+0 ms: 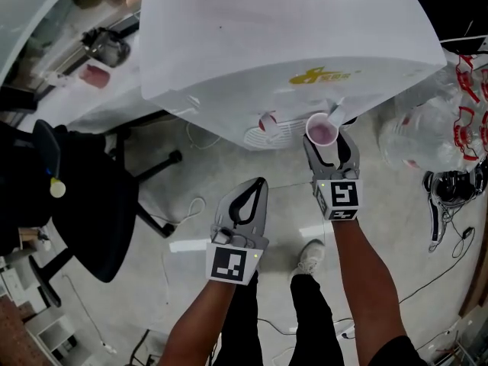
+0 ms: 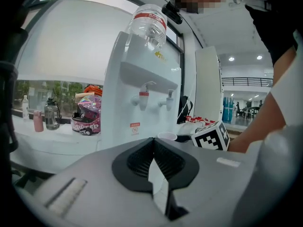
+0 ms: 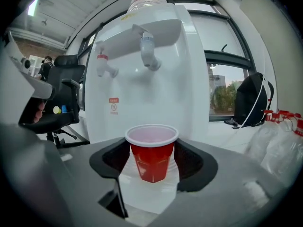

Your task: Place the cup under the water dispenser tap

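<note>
A red plastic cup (image 3: 151, 153) with a white rim stands upright between the jaws of my right gripper (image 3: 151, 150), which is shut on its sides. In the head view the cup (image 1: 322, 130) hangs in my right gripper (image 1: 329, 140) right at the front of the white water dispenser (image 1: 274, 44), just below its blue tap (image 1: 335, 117) and to the right of the red tap (image 1: 268, 120). From the right gripper view the blue tap (image 3: 149, 51) sits above and beyond the cup. My left gripper (image 1: 258, 191) is shut and empty, lower left of the cup, away from the dispenser.
A black office chair (image 1: 84, 197) stands to the left. A clear bag of bottles (image 1: 431, 128) and black gear with cables (image 1: 451, 187) lie to the right. The dispenser's drip tray (image 1: 278, 134) is below the taps. A helmet (image 2: 87, 119) and bottles sit on the sill.
</note>
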### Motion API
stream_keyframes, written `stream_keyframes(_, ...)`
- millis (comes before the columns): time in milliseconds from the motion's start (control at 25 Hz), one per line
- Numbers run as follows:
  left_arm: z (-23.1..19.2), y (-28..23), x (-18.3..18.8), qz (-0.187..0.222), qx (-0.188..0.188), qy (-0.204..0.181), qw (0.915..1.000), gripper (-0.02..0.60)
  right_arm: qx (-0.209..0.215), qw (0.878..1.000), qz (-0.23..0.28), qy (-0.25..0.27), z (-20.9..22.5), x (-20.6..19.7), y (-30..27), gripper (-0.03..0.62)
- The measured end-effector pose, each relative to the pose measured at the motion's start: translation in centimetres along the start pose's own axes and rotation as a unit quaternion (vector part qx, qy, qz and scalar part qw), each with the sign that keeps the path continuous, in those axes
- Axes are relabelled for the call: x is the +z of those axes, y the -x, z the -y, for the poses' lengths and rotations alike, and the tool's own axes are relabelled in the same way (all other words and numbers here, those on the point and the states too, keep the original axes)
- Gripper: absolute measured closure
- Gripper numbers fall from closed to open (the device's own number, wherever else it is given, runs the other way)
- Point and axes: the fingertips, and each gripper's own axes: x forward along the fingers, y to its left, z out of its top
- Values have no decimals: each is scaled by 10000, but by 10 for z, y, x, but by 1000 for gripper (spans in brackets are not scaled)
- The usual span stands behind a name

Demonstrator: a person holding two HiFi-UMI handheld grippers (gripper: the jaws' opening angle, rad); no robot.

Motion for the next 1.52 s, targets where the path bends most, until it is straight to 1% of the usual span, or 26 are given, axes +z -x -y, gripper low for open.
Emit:
stream_keyframes(200,1,0,-6,-57,-5,71,10000,563,53,9999,123,14,1,6,-1,301)
stream_keyframes(440,2,-5,-11,-61,-77,36,9999,563,18,9997,216,-58,2,1,-3,298)
stream_keyframes(560,1,-5,-16,-118,-79,39,9999,563,13,9998,161,-93,1,-5,-3,296)
stream_keyframes(760,-1,-7,-19,-116,-87,33,9999,563,131,9999,-10,-45,-4,-16,-5,284)
stream_keyframes(920,-2,-6,-22,-156,-106,29,9998,563,103,9998,-86,-152,-3,-20,-3,241)
stream_keyframes(1040,-3,-5,-23,-184,-109,-4,9998,563,68,9997,-109,-200,-2,-23,6,233)
stream_keyframes(1200,-3,1,-14,-196,-99,22,9998,563,113,9997,-30,-206,-9,-10,40,232)
stream_keyframes(1320,3,13,1,-218,-118,57,9997,563,288,9992,130,-230,-29,16,80,241)
stream_keyframes(1400,11,22,13,-241,-146,58,9996,563,368,9990,42,-249,-41,34,108,264)
stream_keyframes(1440,15,27,21,-247,-155,60,9996,563,390,9989,146,-224,-46,47,121,275)
stream_keyframes(1520,20,37,37,-278,-145,101,9995,563,376,9978,536,-126,-54,79,145,333)
